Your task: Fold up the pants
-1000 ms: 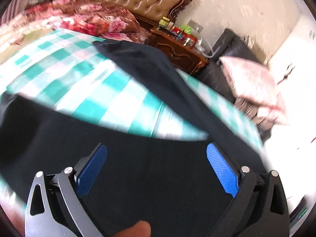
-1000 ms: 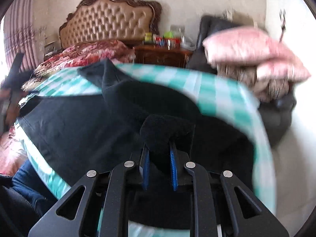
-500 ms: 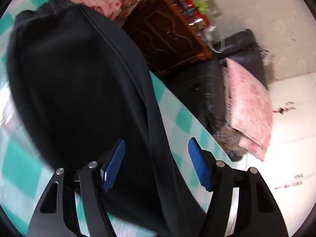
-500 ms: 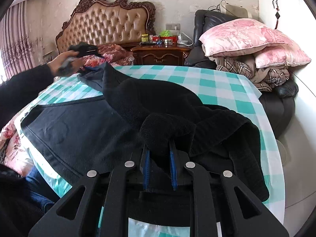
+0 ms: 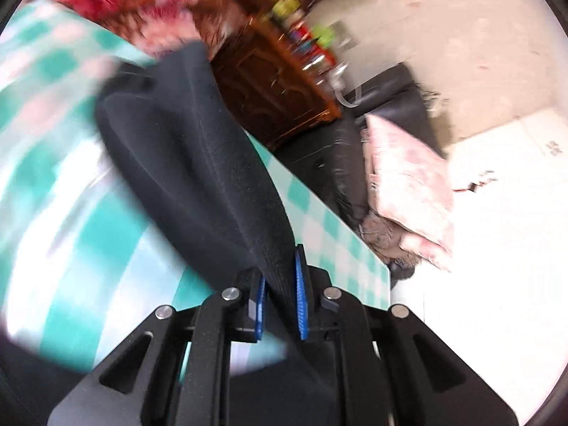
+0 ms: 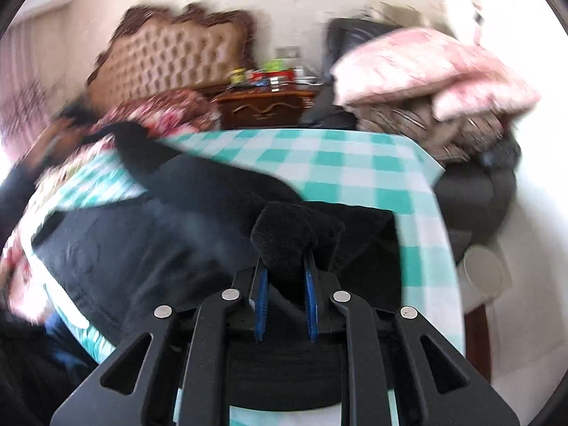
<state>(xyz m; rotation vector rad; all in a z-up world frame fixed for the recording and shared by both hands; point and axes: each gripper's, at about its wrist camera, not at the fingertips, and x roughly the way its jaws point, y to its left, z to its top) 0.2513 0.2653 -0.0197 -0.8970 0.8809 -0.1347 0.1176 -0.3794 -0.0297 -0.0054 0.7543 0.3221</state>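
Observation:
The black pants [image 6: 149, 248] lie spread on a table with a teal-and-white checked cloth [image 6: 355, 167]. My right gripper [image 6: 285, 277] is shut on a bunched fold of the pants near the table's front. My left gripper [image 5: 278, 280] is shut on a pant leg [image 5: 198, 163], which stretches away toward the table's far edge. In the right wrist view the hand with the left gripper [image 6: 67, 124] shows blurred at the far left, at the end of that leg.
A wooden nightstand [image 6: 266, 106] with bottles stands behind the table beside a tufted headboard [image 6: 170, 56]. A black armchair [image 6: 475, 191] stacked with pink pillows [image 6: 426, 67] stands to the right. A red floral quilt [image 5: 142, 3] lies beyond the table.
My left gripper has closed on the pant leg it straddled open half a second ago. My right gripper stays shut on the fold; both views are blurred by motion.

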